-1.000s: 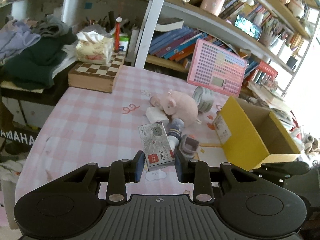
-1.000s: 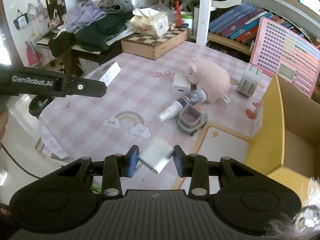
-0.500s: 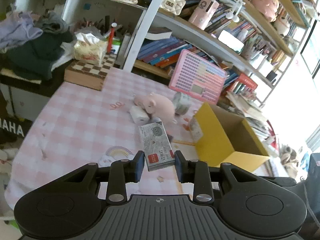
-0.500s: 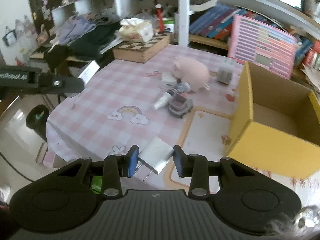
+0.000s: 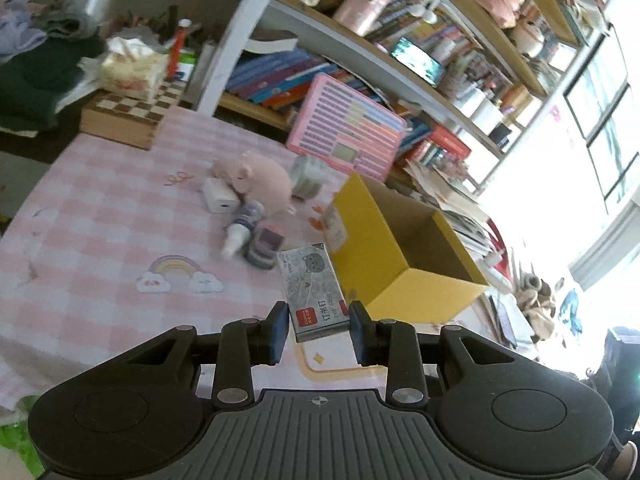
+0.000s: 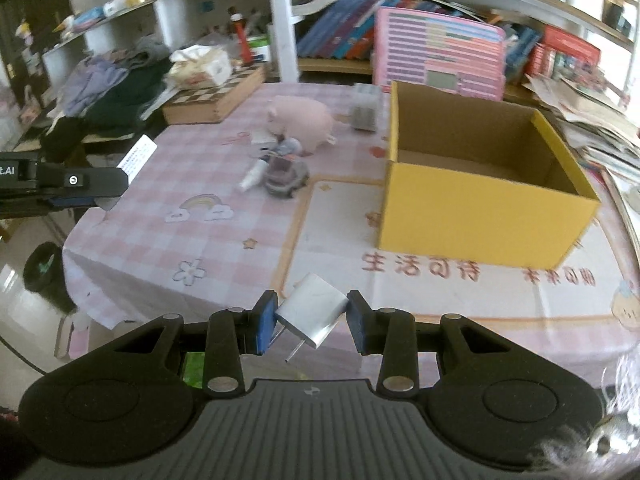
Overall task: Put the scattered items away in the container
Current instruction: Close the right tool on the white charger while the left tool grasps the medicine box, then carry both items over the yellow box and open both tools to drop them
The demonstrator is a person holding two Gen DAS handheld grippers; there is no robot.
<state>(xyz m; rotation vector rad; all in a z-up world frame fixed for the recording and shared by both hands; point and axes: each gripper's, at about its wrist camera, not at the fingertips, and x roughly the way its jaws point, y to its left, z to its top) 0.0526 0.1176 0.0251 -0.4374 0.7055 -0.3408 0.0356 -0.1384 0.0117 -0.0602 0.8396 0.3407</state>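
Crowded bookshelves back a bench [image 6: 224,236] under a pink checked cloth, where an open yellow box [image 6: 472,208] stands at the right with a pink pig toy [image 6: 302,120], a spray bottle [image 6: 256,172] and a toy car [image 6: 286,178] clustered to its left. The left hand-held gripper [image 5: 319,330], raised above the bench and aimed toward the box, clamps a staple box [image 5: 313,293]. The right hand-held gripper [image 6: 312,326], level near the bench's near edge, grips a white charger plug [image 6: 312,309], prongs pointing near-left.

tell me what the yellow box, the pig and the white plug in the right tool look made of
Yellow box: corrugated cardboard, matte yellow outside, raw brown inside with thin folded walls.
Pig: seemingly soft plush, matte pink with rounded, fuzzy edges.
White plug, in the right tool: likely hard glossy plastic with a smooth sheen; two thin metal prongs stick out.
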